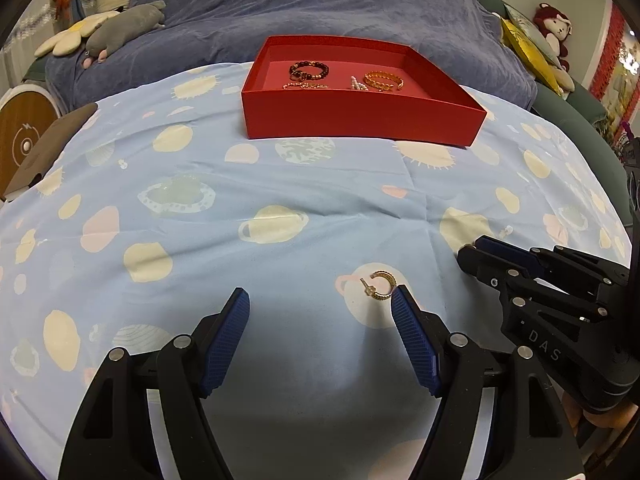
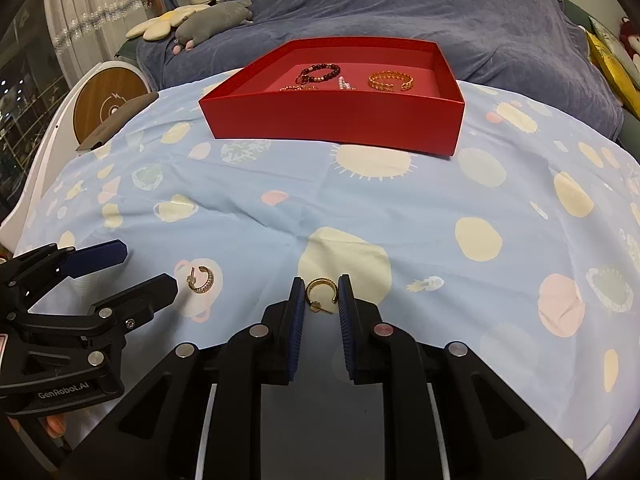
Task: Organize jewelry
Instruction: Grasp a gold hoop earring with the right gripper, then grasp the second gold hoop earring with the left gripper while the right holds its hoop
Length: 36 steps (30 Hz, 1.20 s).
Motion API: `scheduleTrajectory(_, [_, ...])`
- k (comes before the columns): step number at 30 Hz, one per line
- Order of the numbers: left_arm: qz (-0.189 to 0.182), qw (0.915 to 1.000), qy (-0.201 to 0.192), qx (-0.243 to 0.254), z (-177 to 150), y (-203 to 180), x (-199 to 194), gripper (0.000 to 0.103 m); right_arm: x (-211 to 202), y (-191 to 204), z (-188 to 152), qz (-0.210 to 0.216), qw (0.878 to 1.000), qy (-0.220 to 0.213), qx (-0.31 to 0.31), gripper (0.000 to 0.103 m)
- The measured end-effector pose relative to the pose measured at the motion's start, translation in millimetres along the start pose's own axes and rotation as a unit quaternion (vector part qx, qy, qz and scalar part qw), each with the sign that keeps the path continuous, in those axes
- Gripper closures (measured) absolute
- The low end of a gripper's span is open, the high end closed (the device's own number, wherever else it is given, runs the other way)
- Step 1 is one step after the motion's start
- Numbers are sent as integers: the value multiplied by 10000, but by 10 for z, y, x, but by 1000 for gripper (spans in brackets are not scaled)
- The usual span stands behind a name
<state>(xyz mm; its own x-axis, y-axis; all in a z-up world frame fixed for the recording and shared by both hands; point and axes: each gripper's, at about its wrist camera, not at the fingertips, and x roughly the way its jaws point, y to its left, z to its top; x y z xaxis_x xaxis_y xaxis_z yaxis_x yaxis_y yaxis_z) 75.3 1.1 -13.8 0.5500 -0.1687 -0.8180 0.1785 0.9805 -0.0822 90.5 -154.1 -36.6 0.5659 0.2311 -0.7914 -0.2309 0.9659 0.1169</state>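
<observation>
While my left gripper (image 1: 320, 296) hangs low over the cloth with its ribbed blue pads spread wide, a small gold hoop earring (image 1: 380, 286) lies flat just off the tip of the right-hand pad, its post sticking out to one side; nothing sits between these fingers. My right gripper (image 2: 322, 292) has its two pads drawn in close on either side of a second gold earring (image 2: 320, 294), a C-shaped band with a straight post, and the pads look to be at or very near its edges, though I cannot tell whether they actually press it. That earring rests on a cream disc printed on the pale blue sheet (image 2: 400, 216), which is soft, lightly creased cotton scattered with planets, suns and pink blobs. Farther back stands the red box (image 1: 360, 120), a shallow rigid cardboard tray with straight walls and a pinkish floor. Inside it lie a dark beaded bracelet (image 1: 309, 70), a gold chain-link bangle (image 1: 383, 80), a thin gold chain (image 1: 306, 86) and a small pearl piece (image 1: 357, 84). Behind the box a rumpled blue-grey blanket (image 1: 320, 8) rises, plush and velvety.
</observation>
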Motion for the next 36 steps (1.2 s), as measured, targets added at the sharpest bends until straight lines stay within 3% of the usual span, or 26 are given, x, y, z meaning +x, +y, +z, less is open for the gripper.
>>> scheduleTrajectory(22, [96,9994,-87,335,-10,-289,168,36,-102,-193,-81,72,9996,27,258,87])
scheduleTrajectory(30, [199,9986,-236,420,0,-278,172,59,-110,-211,-78,72,9996,24,286,87])
scheduleTrajectory(33, [225,9980,-280,512,-13,-292,159,73,-110,-210,-70,75,9996,18,284,87])
scheduleTrajectory(34, [237,9978,-289,549,-14,-303,155,85,-110,-208,-68,78,9995,16,289,87])
scheduleTrajectory(36, [230,9976,-288,592,-17,-313,149,86,-116,-207,-64,85,9995,9,292,87])
